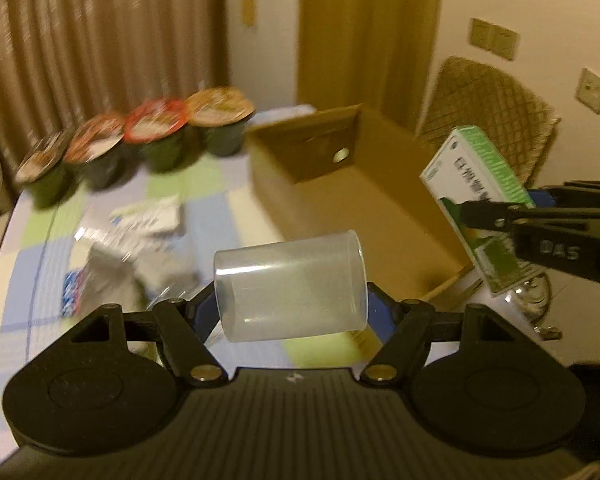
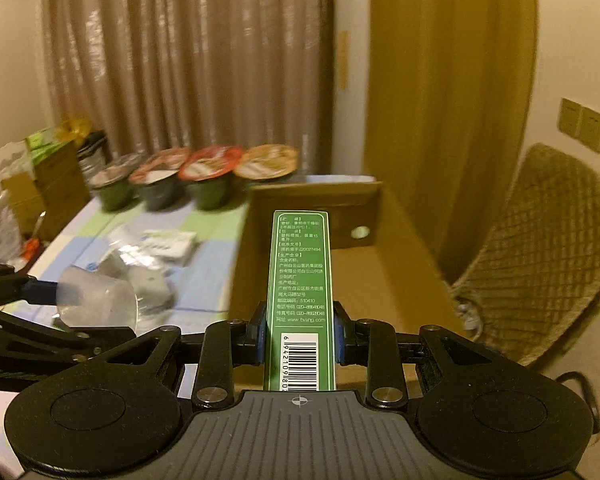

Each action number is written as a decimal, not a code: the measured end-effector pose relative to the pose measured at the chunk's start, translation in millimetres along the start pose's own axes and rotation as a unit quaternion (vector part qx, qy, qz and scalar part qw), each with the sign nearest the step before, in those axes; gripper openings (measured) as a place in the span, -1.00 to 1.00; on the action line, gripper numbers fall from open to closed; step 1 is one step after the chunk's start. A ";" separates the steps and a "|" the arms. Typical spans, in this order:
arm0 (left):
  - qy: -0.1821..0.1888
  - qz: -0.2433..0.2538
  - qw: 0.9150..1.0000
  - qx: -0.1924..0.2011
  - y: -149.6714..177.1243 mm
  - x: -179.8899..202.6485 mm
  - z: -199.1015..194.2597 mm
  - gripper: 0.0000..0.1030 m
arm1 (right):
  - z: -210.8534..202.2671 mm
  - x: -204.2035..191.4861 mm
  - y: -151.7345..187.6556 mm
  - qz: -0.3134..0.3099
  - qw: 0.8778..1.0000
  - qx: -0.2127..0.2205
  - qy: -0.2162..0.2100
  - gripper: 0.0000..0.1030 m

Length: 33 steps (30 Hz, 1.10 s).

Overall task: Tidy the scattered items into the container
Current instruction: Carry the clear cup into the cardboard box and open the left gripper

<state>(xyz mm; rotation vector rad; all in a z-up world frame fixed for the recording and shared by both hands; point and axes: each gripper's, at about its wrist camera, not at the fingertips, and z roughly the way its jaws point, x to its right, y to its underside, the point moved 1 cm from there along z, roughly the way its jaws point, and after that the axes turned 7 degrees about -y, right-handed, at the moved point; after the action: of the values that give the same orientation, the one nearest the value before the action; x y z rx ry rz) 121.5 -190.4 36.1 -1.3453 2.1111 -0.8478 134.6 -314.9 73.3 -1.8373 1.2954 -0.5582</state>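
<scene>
Our left gripper (image 1: 292, 304) has its jaws pressed on a clear plastic cup (image 1: 291, 286). The cup lies on its side between the jaws, up in the air above the table (image 1: 208, 216). From the right wrist view we see the same cup (image 2: 96, 300) at the left, with a blue pad touching its end.

Our right gripper (image 2: 300, 340) has its jaws squeezing a tall green box (image 2: 300, 280). The box stands up straight, with white writing and a barcode on its thin side. In the left wrist view the green box (image 1: 480, 196) is tilted, up over the near right corner of the cardboard box (image 1: 340, 184).

The cardboard box is open on top, and the part of its floor we can see is bare. It has a round hole in its far wall. It sits on the table, on a checked cloth of blue, green and white.

To the left of the cardboard box, some small packets (image 1: 148, 220) lie on the cloth. They look blurry. Behind them, four noodle bowls (image 1: 140, 132) stand in a row with lids on. A woven chair (image 2: 540, 260) stands near the cardboard box on the right.
</scene>
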 end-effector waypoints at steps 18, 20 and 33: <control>0.052 0.068 0.996 0.005 -35.4 80.4 59.5 0.36 | 26.1 80.9 -4.4 0.024 0.999 -0.016 0.024 -0.36; 0.054 0.071 0.996 0.002 -34.9 83.1 63.2 0.36 | 28.0 84.6 -4.6 0.027 0.999 -0.017 0.024 -0.36; 0.053 0.060 0.997 -0.004 -37.9 83.5 78.5 0.39 | 36.6 91.2 -8.1 0.029 0.999 -0.020 0.023 -0.36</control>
<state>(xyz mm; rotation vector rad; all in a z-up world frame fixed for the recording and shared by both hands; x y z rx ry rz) 166.1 -297.8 3.4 -1.1867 2.2546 -0.8785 200.4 -384.7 50.4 -1.8230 1.3948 -0.5492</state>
